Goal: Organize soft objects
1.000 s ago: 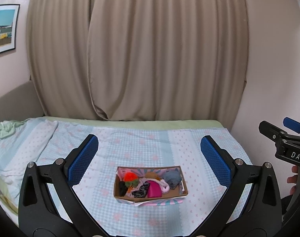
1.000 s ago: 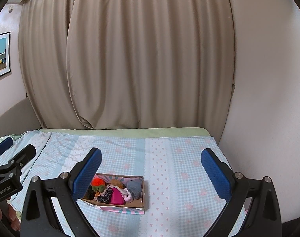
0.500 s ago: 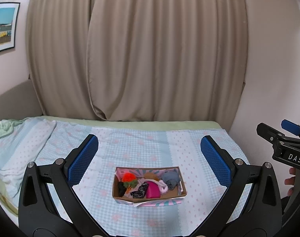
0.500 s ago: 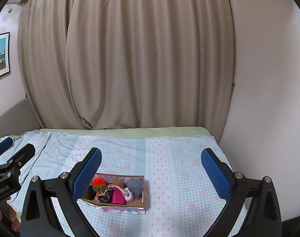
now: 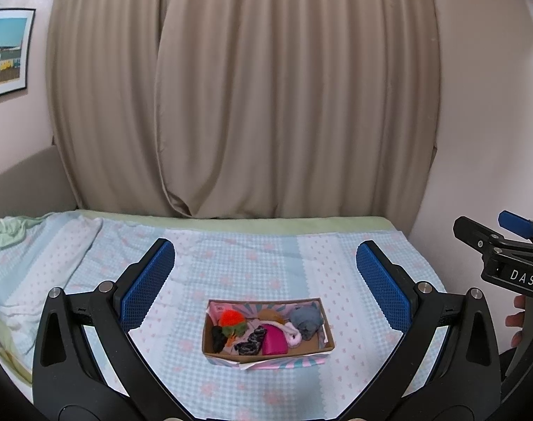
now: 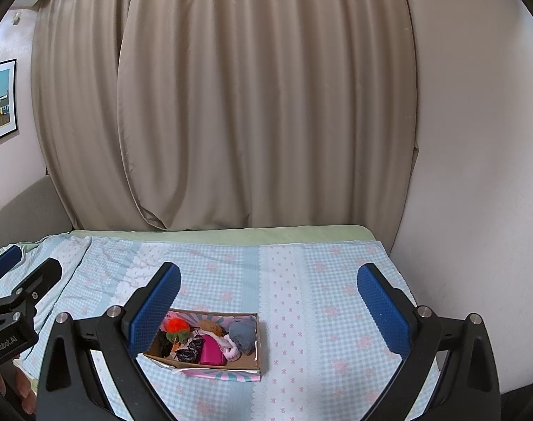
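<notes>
— Looking at the cardboard box [image 5: 268,329] on the bed [image 5: 231,263], would you say the sorting is finished?

— Mostly, as far as I can judge. Every soft thing I can see sits inside it: an orange pom-pom [image 5: 232,317], a grey plush [image 5: 305,320], a magenta pouch [image 5: 274,342], a pink-and-white fluffy piece [image 5: 290,333] and some dark patterned fabric [image 5: 251,341]. Nothing loose lies on the checked sheet around the box.

— And the tools?

— The left gripper [image 5: 265,289] hangs well above the box with its blue pads spread wide and nothing between them. The right gripper [image 6: 268,296] is likewise held apart and empty, with the box low and left in its view, partly behind its left finger [image 6: 156,307].

— So what is left?

— Perhaps tidying within the box, since the items lie jumbled and touching. A pale green cloth [image 5: 5,229] is bunched at the far left of the bed; whether it belongs to the task I cannot tell.
</notes>
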`<state>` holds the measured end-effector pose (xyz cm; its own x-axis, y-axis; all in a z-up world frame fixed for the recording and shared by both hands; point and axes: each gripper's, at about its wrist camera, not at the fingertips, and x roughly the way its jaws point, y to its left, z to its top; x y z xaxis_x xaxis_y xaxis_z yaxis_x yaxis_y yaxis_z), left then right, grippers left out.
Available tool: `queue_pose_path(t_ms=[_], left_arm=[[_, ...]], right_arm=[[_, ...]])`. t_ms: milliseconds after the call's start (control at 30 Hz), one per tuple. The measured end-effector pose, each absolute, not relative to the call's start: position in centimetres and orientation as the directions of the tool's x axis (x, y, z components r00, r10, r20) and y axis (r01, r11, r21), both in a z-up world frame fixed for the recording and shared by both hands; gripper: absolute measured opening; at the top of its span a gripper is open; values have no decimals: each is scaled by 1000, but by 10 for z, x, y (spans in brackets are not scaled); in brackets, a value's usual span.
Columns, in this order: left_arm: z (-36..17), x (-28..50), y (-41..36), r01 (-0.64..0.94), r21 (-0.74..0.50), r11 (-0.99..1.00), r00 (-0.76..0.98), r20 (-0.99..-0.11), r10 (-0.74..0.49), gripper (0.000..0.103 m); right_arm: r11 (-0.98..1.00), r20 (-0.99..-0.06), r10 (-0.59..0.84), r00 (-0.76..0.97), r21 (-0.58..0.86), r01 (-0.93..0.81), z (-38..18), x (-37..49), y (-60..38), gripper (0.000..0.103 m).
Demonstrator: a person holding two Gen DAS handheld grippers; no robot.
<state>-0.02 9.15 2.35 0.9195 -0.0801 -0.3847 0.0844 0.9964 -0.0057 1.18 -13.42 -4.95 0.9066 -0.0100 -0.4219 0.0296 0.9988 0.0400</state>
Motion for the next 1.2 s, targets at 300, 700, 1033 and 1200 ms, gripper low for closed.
queue_pose_path(t_ms=[300,700,1033,1200], left_arm=[[23,-1,93,89,-3,996,920,-383,-83,103],[23,-2,91,85,5,996,924,-376,-77,103],[24,0,89,81,14,997,927,-369,-70,103],[24,0,87,78,21,997,929,-364,-65,103]], right_arm=[[999,-422,-10,907,41,30,-50,12,-135,100],[998,-422,-15,907,43,37,-50,13,-132,100],[998,-421,-18,907,41,39,-49,14,-132,100],[998,-420,-20,907,42,41,-48,15,-131,100]])
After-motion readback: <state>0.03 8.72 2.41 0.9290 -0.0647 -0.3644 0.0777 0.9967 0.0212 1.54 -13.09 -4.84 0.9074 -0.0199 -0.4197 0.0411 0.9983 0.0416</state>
